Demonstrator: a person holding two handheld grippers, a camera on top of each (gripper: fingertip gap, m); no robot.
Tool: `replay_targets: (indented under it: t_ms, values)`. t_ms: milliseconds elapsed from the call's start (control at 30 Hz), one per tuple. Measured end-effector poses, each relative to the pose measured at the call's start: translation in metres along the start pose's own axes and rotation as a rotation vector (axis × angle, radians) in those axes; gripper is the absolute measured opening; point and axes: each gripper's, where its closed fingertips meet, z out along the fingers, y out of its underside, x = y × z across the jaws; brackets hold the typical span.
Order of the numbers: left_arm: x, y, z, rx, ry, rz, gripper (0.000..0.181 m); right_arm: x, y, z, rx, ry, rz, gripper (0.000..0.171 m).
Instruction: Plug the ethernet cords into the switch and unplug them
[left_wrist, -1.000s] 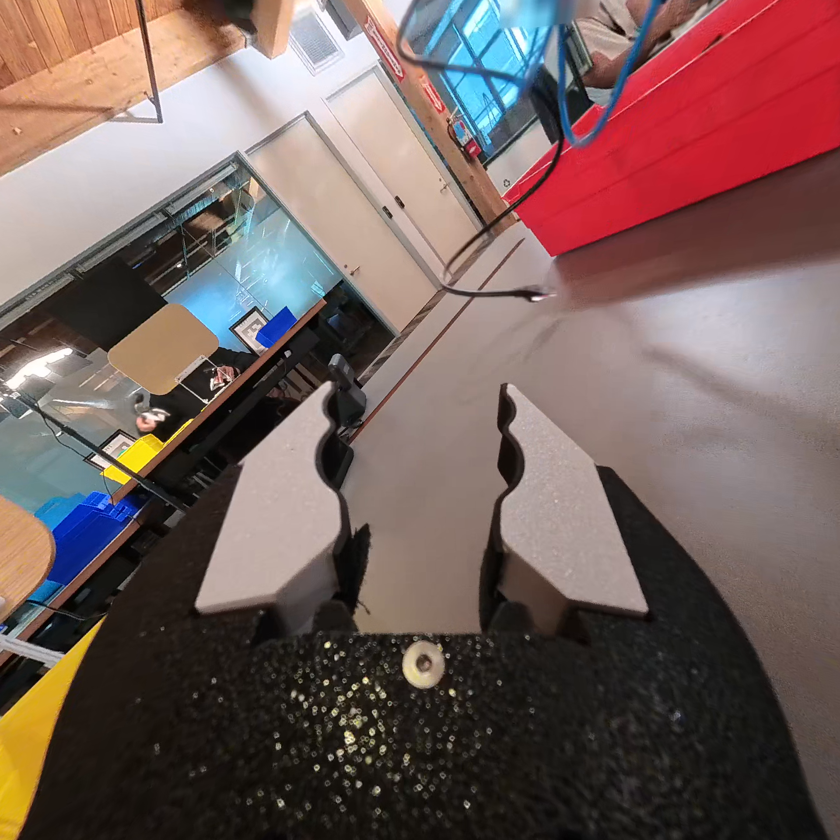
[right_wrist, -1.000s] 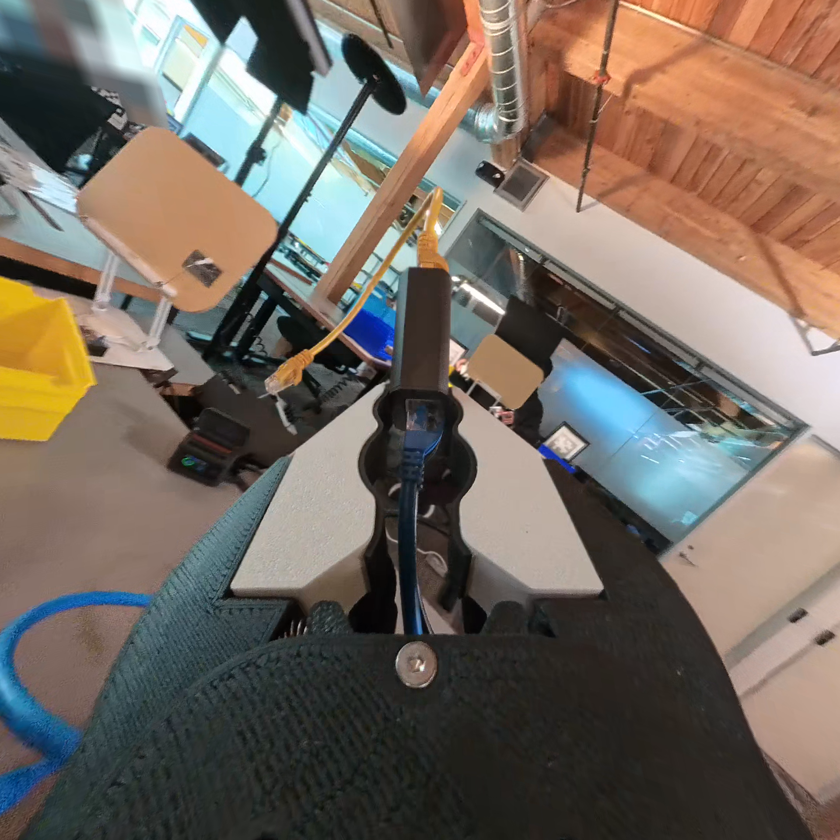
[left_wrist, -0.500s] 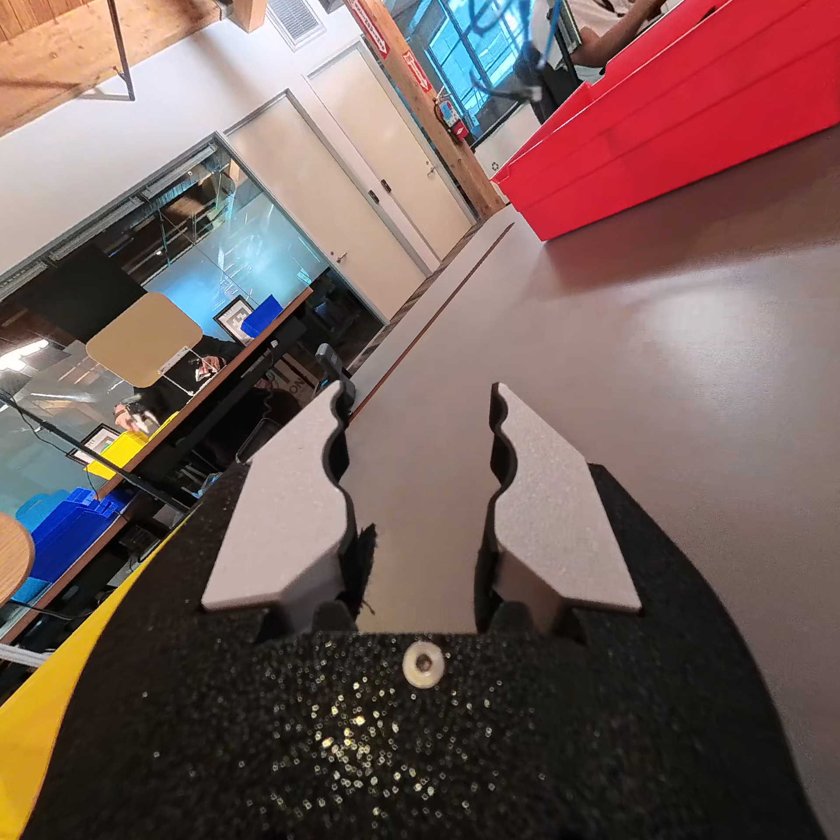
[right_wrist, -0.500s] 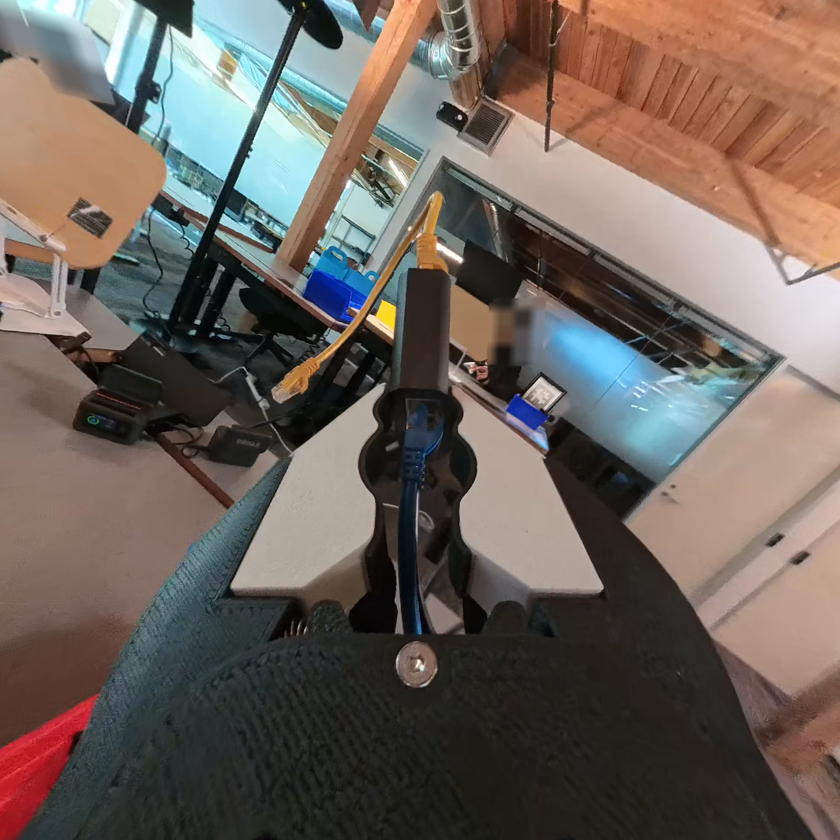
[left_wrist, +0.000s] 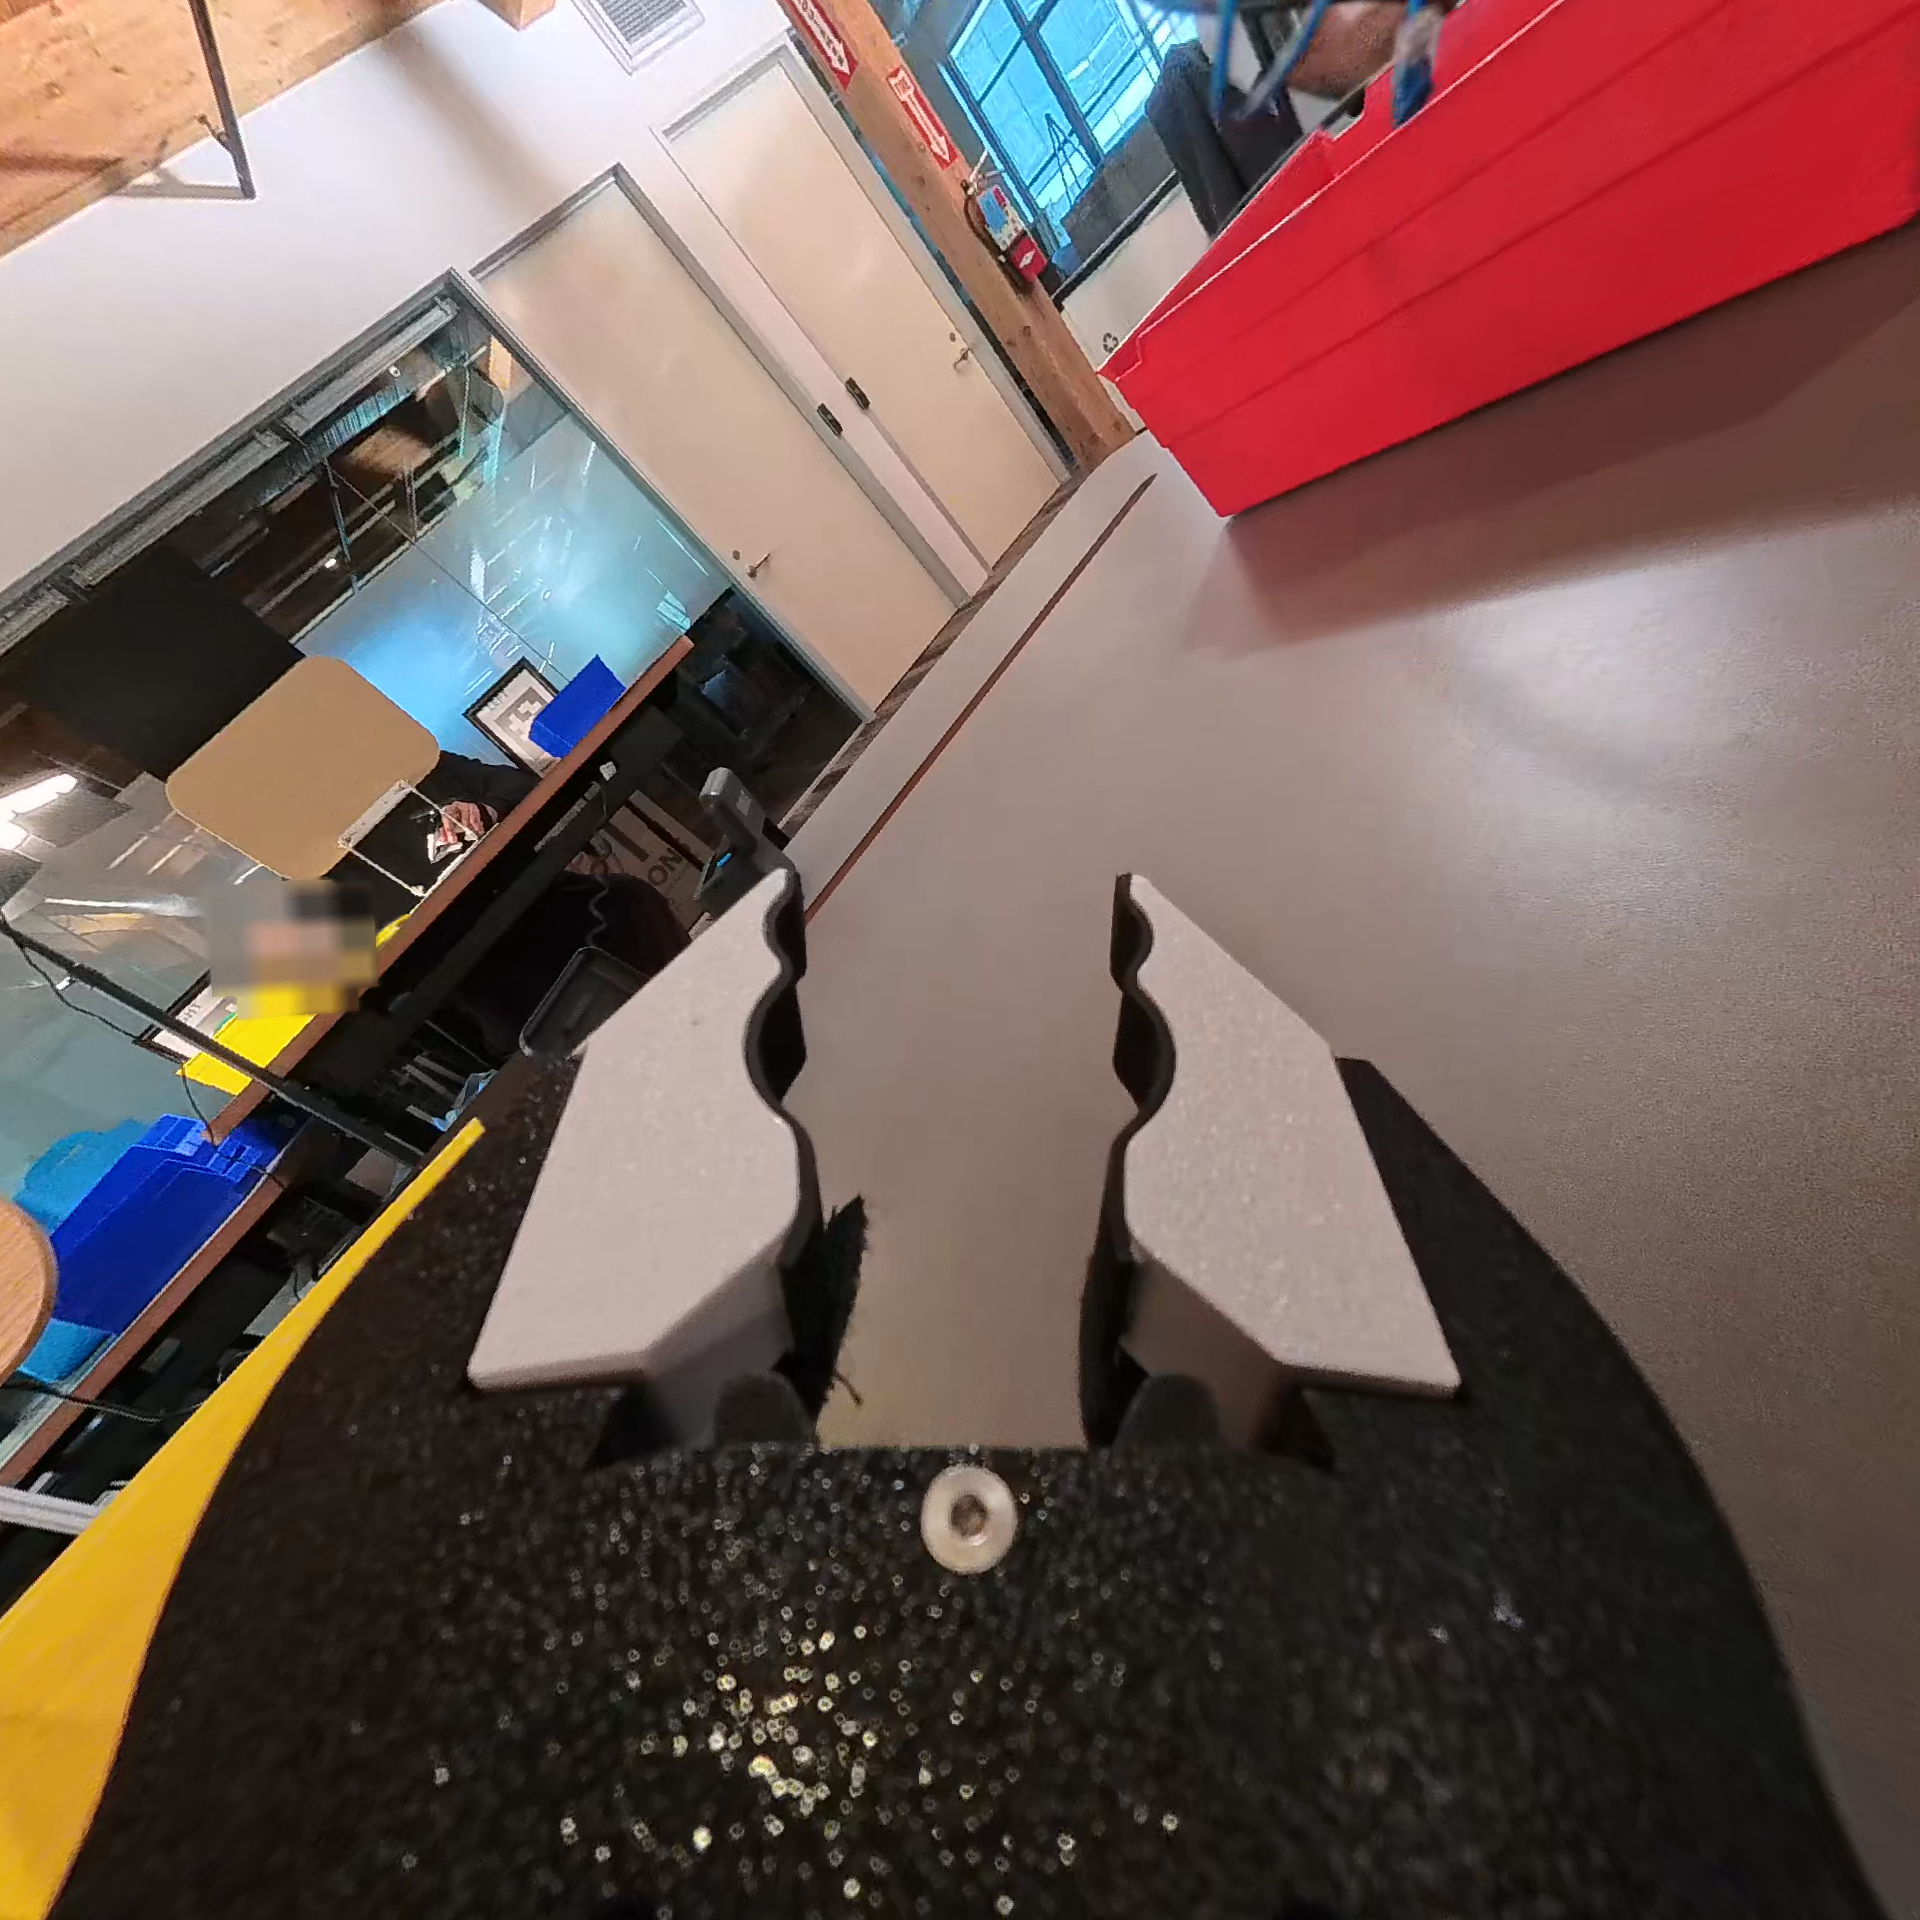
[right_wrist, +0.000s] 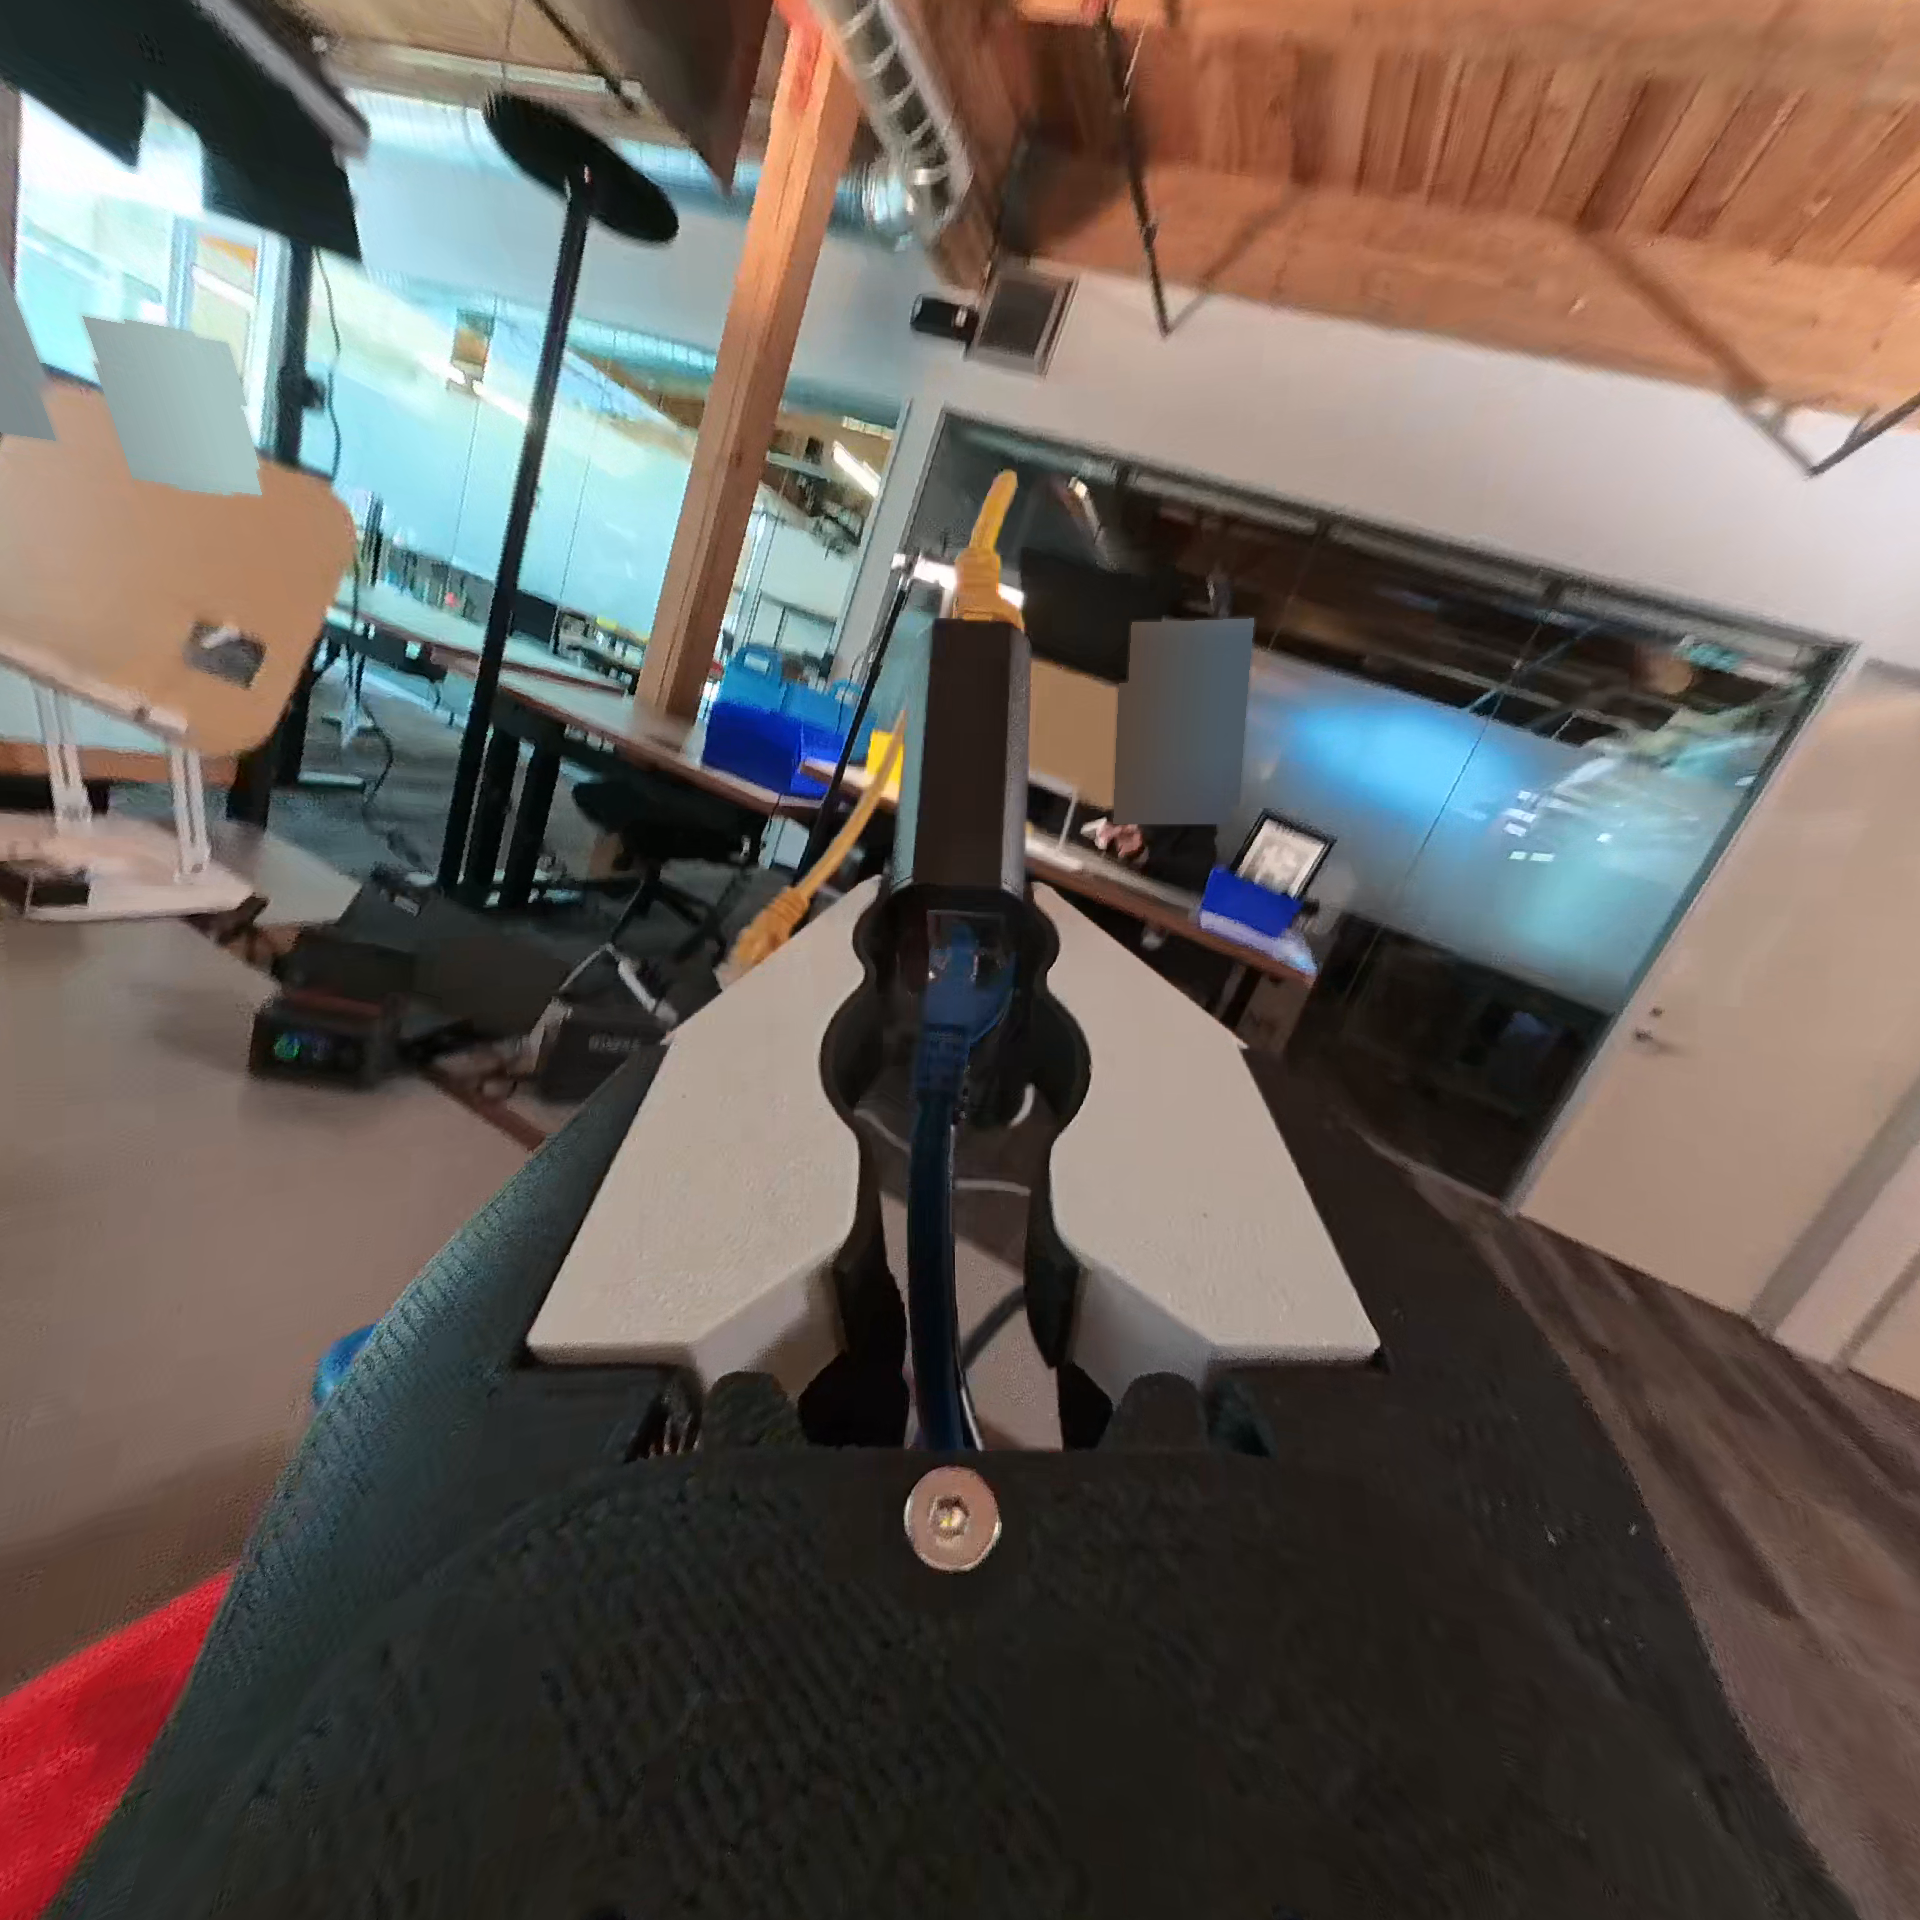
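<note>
My right gripper (right_wrist: 958, 904) is shut on a long black switch (right_wrist: 962, 764) and holds it upright in the air. A blue ethernet cord (right_wrist: 940, 1101) is plugged into its near end and runs back between the fingers. A yellow ethernet cord (right_wrist: 987, 566) is plugged into its far end; its loose plug (right_wrist: 771, 923) hangs to the left. My left gripper (left_wrist: 956, 914) is open and empty, low over the grey table (left_wrist: 1507, 831). Blurred blue cord (left_wrist: 1413, 52) shows at the top right of the left wrist view.
Red bins (left_wrist: 1558, 260) stand on the table ahead and right of my left gripper. A yellow bin edge (left_wrist: 125, 1558) lies at its left. In the right wrist view a red bin (right_wrist: 73, 1725) shows at lower left and small black devices (right_wrist: 322, 1039) sit near the table's far edge. One gripper's finger ends stand about 50 centimetres off the other's.
My right gripper has swung rightward with the switch; the blue cord loop and yellow bin left its view. The black cord that lay on the table has left the left wrist view.
</note>
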Motion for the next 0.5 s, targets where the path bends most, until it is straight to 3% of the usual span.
replay_targets:
  t_ms: [300,500]
  values:
    - [0.002,0.0,-0.001,-0.006,0.009,0.007,0.056,0.007,-0.102,0.008,0.093,0.015,-0.126,0.021]
    - [0.002,0.0,-0.001,-0.009,0.012,0.007,0.056,-0.001,-0.115,0.009,0.075,0.023,-0.129,0.022]
